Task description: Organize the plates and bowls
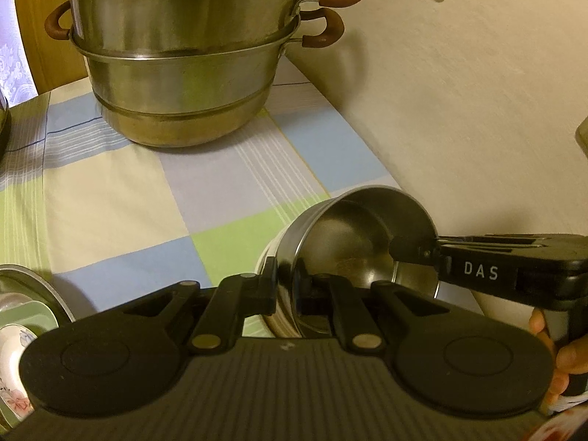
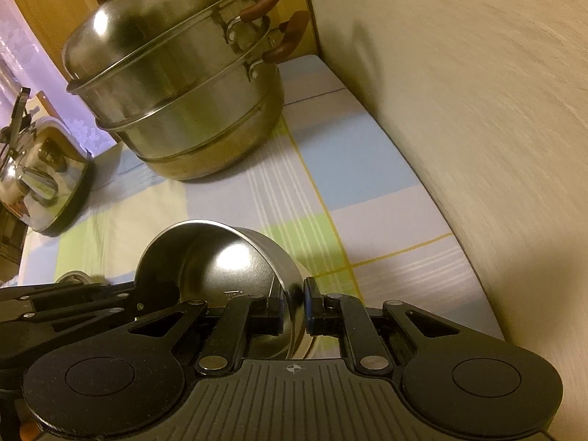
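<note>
I have both grippers, left gripper and right gripper, clamped on the rim of the shiny round steel bowl; tilted and empty, it sits over the checked tablecloth, on a pale plate.

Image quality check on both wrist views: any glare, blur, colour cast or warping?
Left wrist: warm yellowish cast, sharp, fisheye bends the wall; soft sheen on the steamer pot. Right wrist: wall streaked with motion blur, bright glare spot inside the steel bowl, dark vignette at the corners.
</note>
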### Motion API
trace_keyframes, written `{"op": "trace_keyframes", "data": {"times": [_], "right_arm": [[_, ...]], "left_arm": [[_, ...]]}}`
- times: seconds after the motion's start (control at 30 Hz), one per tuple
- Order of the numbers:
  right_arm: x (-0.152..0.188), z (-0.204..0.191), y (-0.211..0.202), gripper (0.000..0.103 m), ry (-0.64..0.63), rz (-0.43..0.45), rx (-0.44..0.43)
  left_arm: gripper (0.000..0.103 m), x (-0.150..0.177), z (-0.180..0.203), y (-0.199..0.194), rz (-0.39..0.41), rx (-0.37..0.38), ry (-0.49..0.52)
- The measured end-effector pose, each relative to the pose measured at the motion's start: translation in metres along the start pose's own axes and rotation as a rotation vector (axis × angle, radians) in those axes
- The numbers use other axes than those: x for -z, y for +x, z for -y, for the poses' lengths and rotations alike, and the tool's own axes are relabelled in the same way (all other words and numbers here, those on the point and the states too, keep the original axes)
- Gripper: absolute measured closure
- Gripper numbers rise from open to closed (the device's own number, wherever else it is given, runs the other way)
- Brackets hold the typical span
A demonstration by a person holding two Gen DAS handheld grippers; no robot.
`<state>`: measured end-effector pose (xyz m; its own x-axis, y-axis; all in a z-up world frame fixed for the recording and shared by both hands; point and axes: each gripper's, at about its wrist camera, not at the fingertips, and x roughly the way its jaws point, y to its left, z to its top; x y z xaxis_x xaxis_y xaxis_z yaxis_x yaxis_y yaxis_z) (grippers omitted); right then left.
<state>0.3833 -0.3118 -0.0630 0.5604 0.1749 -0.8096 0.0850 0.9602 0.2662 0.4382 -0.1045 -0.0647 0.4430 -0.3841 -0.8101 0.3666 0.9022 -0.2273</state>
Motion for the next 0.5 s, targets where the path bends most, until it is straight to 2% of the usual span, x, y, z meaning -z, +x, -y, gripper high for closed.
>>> {"op": "trace_keyframes", "data": {"times": [0.27, 0.43, 0.5], "right_arm": [[0.013, 0.000, -0.004, 0.091, -0.034, 0.053, -0.011], [0.030, 0.006, -0.013, 0.081, 0.004, 0.094, -0.029], [0.039, 0.008, -0.017, 0.081, 0.027, 0.108, -0.040]], "left_arm": [[0.092, 0.006, -0.003, -0.005, 0.023, 0.000, -0.002], [0.087, 0.016, -0.004, -0.012, 0.046, -0.002, -0.006], [0.087, 0.020, -0.004, -0.014, 0.048, 0.003, -0.014]]}}
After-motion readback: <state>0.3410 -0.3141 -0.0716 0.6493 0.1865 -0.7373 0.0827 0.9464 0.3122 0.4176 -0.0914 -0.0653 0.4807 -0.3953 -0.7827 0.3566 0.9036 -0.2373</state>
